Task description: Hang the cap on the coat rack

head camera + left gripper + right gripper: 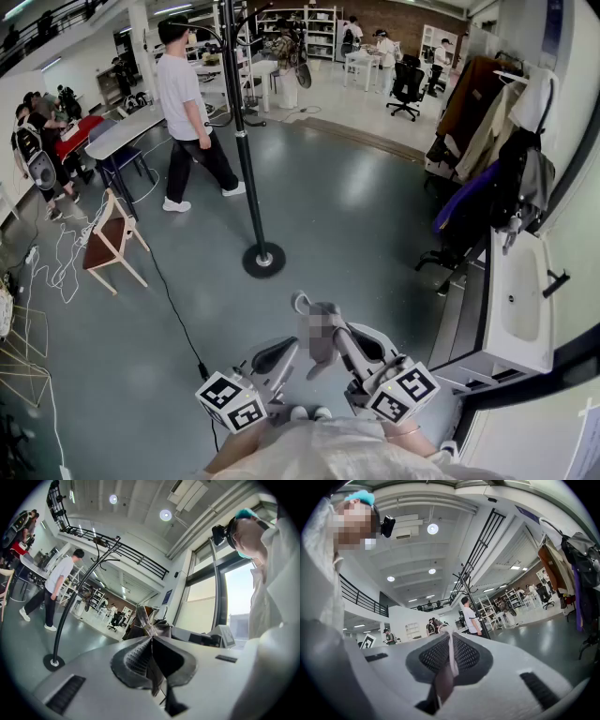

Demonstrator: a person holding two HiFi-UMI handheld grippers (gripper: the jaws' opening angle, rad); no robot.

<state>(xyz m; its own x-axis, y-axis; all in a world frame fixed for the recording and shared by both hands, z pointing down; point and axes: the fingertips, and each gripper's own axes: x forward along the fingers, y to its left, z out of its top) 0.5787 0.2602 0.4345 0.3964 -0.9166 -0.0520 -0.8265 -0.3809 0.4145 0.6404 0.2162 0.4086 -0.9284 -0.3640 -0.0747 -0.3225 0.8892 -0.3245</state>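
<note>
The cap (323, 361), grey and limp, hangs between my two grippers low in the head view. My left gripper (292, 347) is shut on its left side. In the left gripper view the gripper (151, 641) pinches dark cap fabric (146, 620) that sticks up past the pads. My right gripper (328, 326) is shut on the cap's other side. In the right gripper view the gripper (450, 641) holds a pale strip of the cap (451, 660). The black coat rack (240, 131) stands ahead on a round base (263, 260), well beyond both grippers, with curved hooks at its top (101, 557).
A person (186, 103) walks just left of the rack. A wooden chair (111, 239) and loose cables (66, 253) are at the left. Coats (497, 141) hang on the right wall above a white counter (520, 300). A black cable (173, 309) crosses the floor.
</note>
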